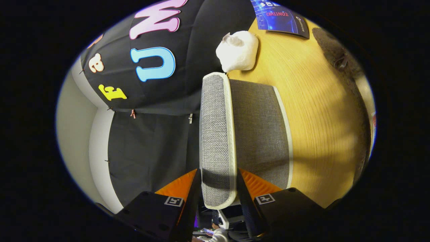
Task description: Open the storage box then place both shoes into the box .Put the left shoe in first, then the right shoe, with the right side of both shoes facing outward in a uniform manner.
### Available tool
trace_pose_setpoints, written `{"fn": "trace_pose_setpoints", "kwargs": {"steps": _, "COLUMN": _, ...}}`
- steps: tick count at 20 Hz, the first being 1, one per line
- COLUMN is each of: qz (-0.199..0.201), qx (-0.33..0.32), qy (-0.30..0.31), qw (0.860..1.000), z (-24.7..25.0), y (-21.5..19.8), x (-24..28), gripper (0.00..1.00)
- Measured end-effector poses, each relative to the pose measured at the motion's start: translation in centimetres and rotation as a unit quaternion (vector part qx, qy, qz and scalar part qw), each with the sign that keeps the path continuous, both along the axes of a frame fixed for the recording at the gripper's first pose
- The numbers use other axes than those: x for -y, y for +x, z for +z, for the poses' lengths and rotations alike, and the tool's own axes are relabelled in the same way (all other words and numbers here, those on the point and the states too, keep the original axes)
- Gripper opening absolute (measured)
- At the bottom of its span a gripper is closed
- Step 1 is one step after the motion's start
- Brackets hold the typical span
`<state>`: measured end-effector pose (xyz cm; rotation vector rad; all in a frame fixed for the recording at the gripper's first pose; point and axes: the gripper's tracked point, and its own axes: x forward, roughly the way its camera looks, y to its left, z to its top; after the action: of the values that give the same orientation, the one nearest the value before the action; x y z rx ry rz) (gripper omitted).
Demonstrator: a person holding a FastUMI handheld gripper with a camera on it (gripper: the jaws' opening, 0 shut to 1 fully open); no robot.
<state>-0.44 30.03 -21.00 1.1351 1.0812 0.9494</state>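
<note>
Tongs (217,188) grip box lid (216,134) edge.

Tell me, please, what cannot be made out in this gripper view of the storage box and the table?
- Storage box interior: hidden by the grey lid, which stands between the gripper's fingers.
- Whether both fingers press the lid: contact is hidden by the lid's edge.
- White shoe beyond the box: too small to tell left from right.
- Dark mat on the table: blurred.

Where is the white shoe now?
In the gripper view, the shoe lies on the wooden table, just beyond the grey box, whose lid sits between the tongs.
</note>
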Motion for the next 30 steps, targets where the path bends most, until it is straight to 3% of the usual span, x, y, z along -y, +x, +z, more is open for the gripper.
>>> {"fn": "trace_pose_setpoints", "kwargs": {"steps": 1, "qz": 0.005, "qx": -0.002, "qy": 0.003, "qw": 1.000, "z": 0.3, "y": -0.3, "x": 0.0, "gripper": 0.52}}
{"fn": "trace_pose_setpoints", "kwargs": {"steps": 2, "qz": 0.003, "qx": -0.002, "qy": -0.004, "qw": 1.000, "z": 0.5, "y": -0.4, "x": 0.1, "gripper": 0.49}}
{"fn": "trace_pose_setpoints", "kwargs": {"steps": 3, "qz": 0.000, "qx": 0.001, "qy": -0.003, "qw": 1.000, "z": 1.0, "y": -0.3, "x": -0.1, "gripper": 0.28}}
{"fn": "trace_pose_setpoints", "kwargs": {"steps": 6, "qz": 0.002, "qx": 0.001, "qy": 0.027, "qw": 1.000, "z": 3.7, "y": -0.7, "x": 0.3, "gripper": 0.25}}
{"fn": "trace_pose_setpoints", "kwargs": {"steps": 11, "qz": 0.040, "qx": 0.040, "qy": 0.003, "qw": 0.998, "z": 5.3, "y": -2.0, "x": -2.0, "gripper": 0.25}}
{"fn": "trace_pose_setpoints", "kwargs": {"steps": 14, "qz": 0.031, "qx": 0.051, "qy": -0.039, "qw": 0.997, "z": 4.3, "y": -1.0, "x": -3.3, "gripper": 0.06}}
{"fn": "trace_pose_setpoints", "kwargs": {"steps": 18, "qz": 0.032, "qx": 0.038, "qy": -0.028, "qw": 0.998, "z": 7.0, "y": -1.5, "x": -3.8, "gripper": 0.05}}
{"fn": "trace_pose_setpoints", "kwargs": {"steps": 22, "qz": 0.041, "qx": 0.062, "qy": -0.084, "qw": 0.994, "z": 8.6, "y": -1.1, "x": -5.0, "gripper": 0.05}}
{"fn": "trace_pose_setpoints", "kwargs": {"steps": 30, "qz": 0.084, "qx": 0.151, "qy": -0.136, "qw": 0.975, "z": 16.3, "y": -1.5, "x": -11.6, "gripper": 0.05}}
